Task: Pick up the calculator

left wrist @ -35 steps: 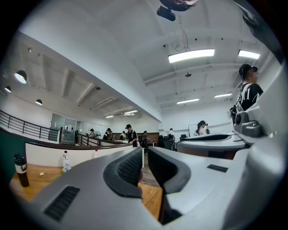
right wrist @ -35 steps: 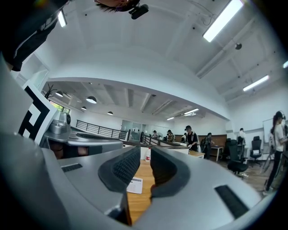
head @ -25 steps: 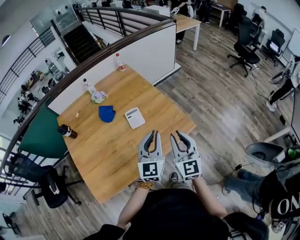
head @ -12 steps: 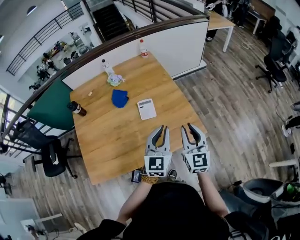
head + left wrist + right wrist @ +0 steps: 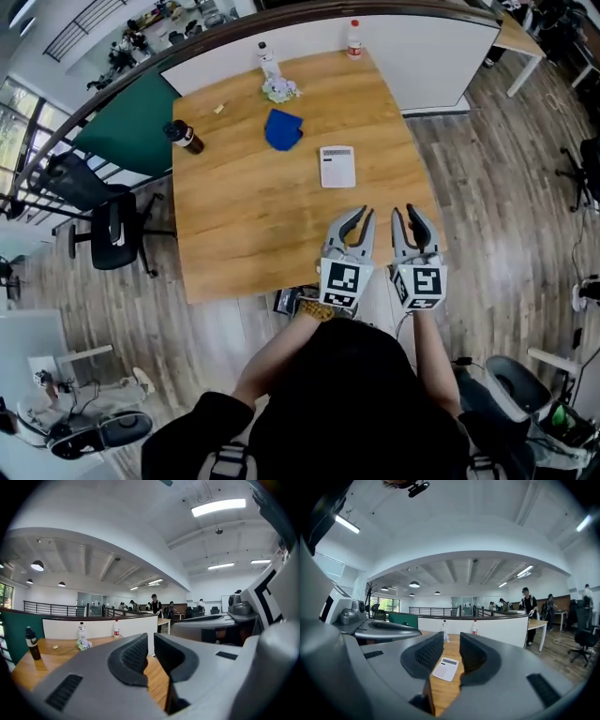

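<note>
The white calculator [image 5: 337, 166] lies flat on the wooden table [image 5: 234, 216], right of centre. Both grippers hover side by side over the table's near right edge, pointing at the calculator and a short way from it. My left gripper [image 5: 364, 216] is shut, with nothing between its jaws [image 5: 151, 651]. The jaws of my right gripper [image 5: 407, 212] are opening and hold nothing. In the right gripper view the calculator [image 5: 446, 668] shows through the gap of that gripper [image 5: 451, 654], lying on the table ahead.
A blue cloth [image 5: 283, 129] lies beyond the calculator. A dark bottle [image 5: 185, 137] is at the left edge. A white bottle [image 5: 269, 59], a crumpled wrapper [image 5: 279, 89] and a red-capped bottle [image 5: 354, 38] stand along the far partition. An office chair [image 5: 112, 225] stands left of the table.
Both grippers have come forward and lower, from beside the table to over its near edge, closer to the calculator. The right jaws have spread a little.
</note>
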`<state>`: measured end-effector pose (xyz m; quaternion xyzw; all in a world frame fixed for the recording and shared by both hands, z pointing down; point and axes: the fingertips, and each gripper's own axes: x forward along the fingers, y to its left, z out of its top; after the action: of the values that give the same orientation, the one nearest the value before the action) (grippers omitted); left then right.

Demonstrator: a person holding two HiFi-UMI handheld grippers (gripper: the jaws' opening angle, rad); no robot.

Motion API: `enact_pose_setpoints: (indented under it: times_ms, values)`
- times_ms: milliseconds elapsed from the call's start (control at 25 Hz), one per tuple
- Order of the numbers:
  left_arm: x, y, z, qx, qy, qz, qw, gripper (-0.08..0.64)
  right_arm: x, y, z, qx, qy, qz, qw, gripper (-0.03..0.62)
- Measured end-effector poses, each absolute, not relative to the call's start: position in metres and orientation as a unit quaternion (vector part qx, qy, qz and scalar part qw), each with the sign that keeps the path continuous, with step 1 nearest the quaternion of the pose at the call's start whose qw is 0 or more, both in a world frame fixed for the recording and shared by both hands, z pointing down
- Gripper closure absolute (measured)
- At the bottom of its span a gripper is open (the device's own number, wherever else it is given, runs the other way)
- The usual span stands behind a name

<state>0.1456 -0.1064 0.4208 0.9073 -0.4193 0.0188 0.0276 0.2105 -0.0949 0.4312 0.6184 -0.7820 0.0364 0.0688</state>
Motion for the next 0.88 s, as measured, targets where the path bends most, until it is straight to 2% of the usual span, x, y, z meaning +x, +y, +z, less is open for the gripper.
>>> enact_pose_setpoints:
  times_ms: [480,880]
  values:
    - [0.125,-0.160,0.451,0.888,-0.454,0.021,0.077,0.525,0.179,-0.149,0.473,0.563,-0.813,0.055,0.140,0.468]
    - [0.101,-0.201,0.477,0.877,-0.468,0.025,0.105,0.520,0.158,-0.192,0.507,0.537,-0.821,0.083,0.173,0.434]
